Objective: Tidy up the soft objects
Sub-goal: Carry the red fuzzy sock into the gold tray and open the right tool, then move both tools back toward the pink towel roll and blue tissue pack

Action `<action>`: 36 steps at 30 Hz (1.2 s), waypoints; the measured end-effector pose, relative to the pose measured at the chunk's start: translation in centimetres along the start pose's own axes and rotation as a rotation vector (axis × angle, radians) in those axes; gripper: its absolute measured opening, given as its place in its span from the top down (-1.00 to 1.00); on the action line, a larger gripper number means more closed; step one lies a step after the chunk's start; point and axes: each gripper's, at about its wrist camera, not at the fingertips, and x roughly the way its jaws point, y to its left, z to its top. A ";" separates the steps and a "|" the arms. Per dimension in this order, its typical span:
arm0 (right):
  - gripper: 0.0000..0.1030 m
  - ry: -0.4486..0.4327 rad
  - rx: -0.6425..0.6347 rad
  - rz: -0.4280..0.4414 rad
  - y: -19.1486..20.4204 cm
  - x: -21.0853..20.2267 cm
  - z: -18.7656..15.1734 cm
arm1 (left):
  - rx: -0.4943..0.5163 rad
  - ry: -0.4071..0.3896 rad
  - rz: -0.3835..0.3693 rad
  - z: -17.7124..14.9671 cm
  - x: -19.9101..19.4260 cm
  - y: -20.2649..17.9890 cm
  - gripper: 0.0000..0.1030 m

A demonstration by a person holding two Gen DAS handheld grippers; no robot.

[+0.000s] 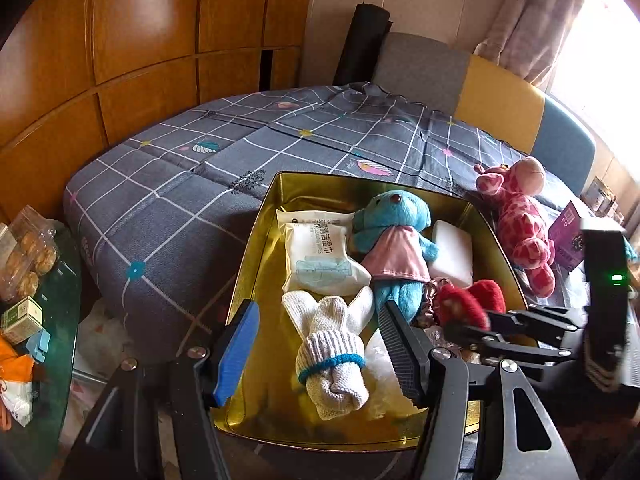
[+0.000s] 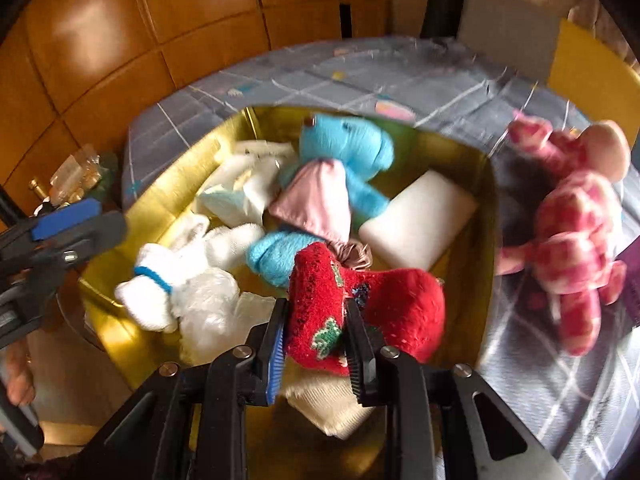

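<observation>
A gold tin box [image 1: 260,240] [image 2: 486,216] sits on the bed. In it lie a blue teddy in a pink dress [image 1: 394,240] [image 2: 340,168], a wipes pack [image 1: 320,252], white knit gloves [image 1: 332,344] [image 2: 172,276], a white foam block [image 1: 454,252] [image 2: 416,220] and a clear plastic bag [image 2: 208,312]. My right gripper [image 2: 316,336] is shut on a red sock [image 2: 360,304] over the box's near right part; it also shows in the left wrist view [image 1: 468,304]. My left gripper [image 1: 316,344] is open and empty above the gloves. A pink giraffe [image 1: 520,220] [image 2: 572,232] lies on the bed right of the box.
The bed has a grey checked sheet [image 1: 180,184]. A glass side table [image 1: 52,312] at the left holds a pastry box and small cartons. A wooden wardrobe [image 1: 140,40] stands behind. A purple packet [image 1: 568,236] lies by the giraffe.
</observation>
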 end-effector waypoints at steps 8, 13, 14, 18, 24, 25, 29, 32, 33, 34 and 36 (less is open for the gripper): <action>0.28 -0.007 -0.003 0.012 0.3 0.1 -0.6 | 0.000 0.006 0.001 -0.3 0.2 0.0 -0.23; 0.10 -0.078 0.002 0.004 0.5 -0.8 -1.0 | 0.010 -0.008 -0.003 -0.2 -0.1 -0.3 -0.25; 0.07 -0.089 0.002 0.001 0.5 -1.2 -1.1 | 0.012 -0.007 -0.004 -0.2 -0.2 -0.4 -0.25; 0.03 -0.121 0.000 -0.027 0.7 -2.2 -1.2 | 0.019 -0.008 -0.008 -0.2 -0.3 -0.7 -0.25; 0.03 -0.170 0.019 -0.068 0.2 -4.1 -2.0 | 0.028 -0.013 -0.016 -0.2 -0.6 -1.1 -0.25; 0.03 -0.179 0.020 -0.074 0.1 -4.5 -2.2 | 0.031 -0.015 -0.017 -0.2 -0.6 -1.2 -0.25; 0.03 -0.210 0.028 -0.101 -0.5 -6.1 -2.8 | 0.038 -0.018 -0.023 -0.3 -0.8 -1.5 -0.25; 0.03 -0.230 0.034 -0.124 -1.0 -7.3 -3.3 | 0.046 -0.022 -0.028 -0.3 -1.0 -1.7 -0.25; 0.03 -0.234 0.037 -0.130 -1.3 -7.7 -3.5 | 0.048 -0.025 -0.028 -0.3 -1.1 -1.7 -0.25; 0.03 -0.236 0.039 -0.137 -1.6 -8.1 -3.8 | 0.051 -0.028 -0.029 -0.2 -1.2 -1.8 -0.25; 0.03 -0.240 0.047 -0.156 -2.4 -8.8 -4.3 | 0.059 -0.033 -0.029 -0.2 -1.3 -2.0 -0.25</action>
